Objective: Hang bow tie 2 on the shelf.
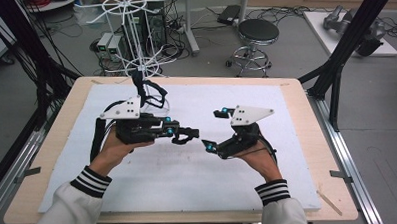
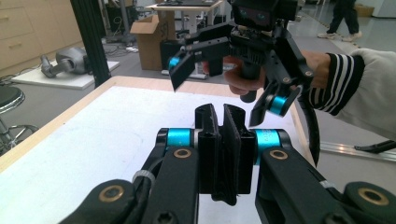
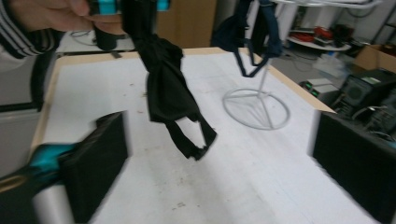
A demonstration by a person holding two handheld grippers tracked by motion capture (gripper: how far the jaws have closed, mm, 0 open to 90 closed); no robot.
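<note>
A small black garment (image 3: 170, 93) hangs limp from my left gripper (image 1: 190, 134), whose jaws are shut on its top edge. In the left gripper view the black fabric (image 2: 227, 177) is pinched between the two closed pads of the left gripper (image 2: 223, 112). My right gripper (image 1: 213, 129) faces the left one from the right, open wide, one jaw high and one low. Its own view shows the right gripper (image 3: 219, 172) with the garment's lower end hanging ahead of the gap, touching neither pad. Both are held above the white mat (image 1: 269, 179).
A white wire hanging rack (image 1: 133, 24) stands at the back left of the mat, its ring base (image 3: 256, 108) on the surface, with a dark garment (image 3: 252, 42) draped on it. The mat lies on a wooden table (image 1: 307, 123). A stool (image 1: 258, 32) and cables sit beyond.
</note>
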